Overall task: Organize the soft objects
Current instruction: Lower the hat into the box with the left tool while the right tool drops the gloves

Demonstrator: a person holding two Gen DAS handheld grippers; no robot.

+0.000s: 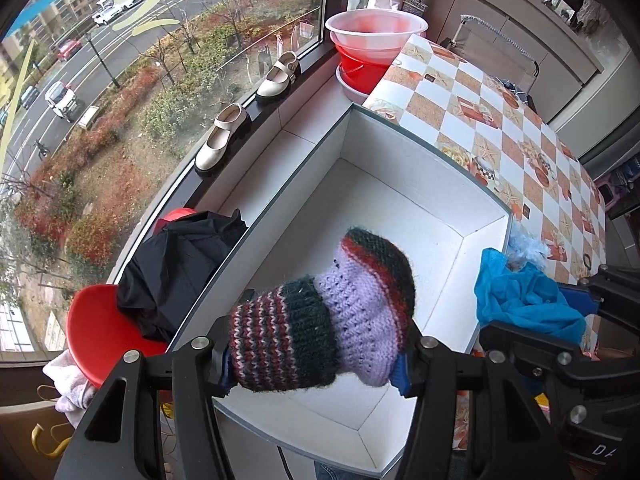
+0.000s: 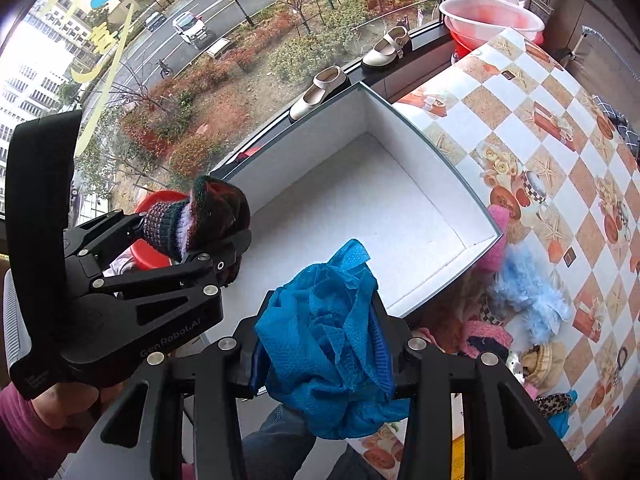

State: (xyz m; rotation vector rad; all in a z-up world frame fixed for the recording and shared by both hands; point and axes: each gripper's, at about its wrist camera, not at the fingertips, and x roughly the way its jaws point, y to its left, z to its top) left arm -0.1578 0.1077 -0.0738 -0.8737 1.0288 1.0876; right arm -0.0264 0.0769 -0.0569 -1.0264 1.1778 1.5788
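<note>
While both grippers hover over the white box [image 1: 400, 208] at frame centre, the left gripper [image 1: 316, 364] clamps a knitted sock [image 1: 320, 312] and the right gripper [image 2: 320, 376] pinches a blue cloth [image 2: 324, 332]; next, release both inside.

checkered table [image 2: 520, 132], white box [image 2: 400, 128], fluffy items [image 2: 528, 292]
</note>
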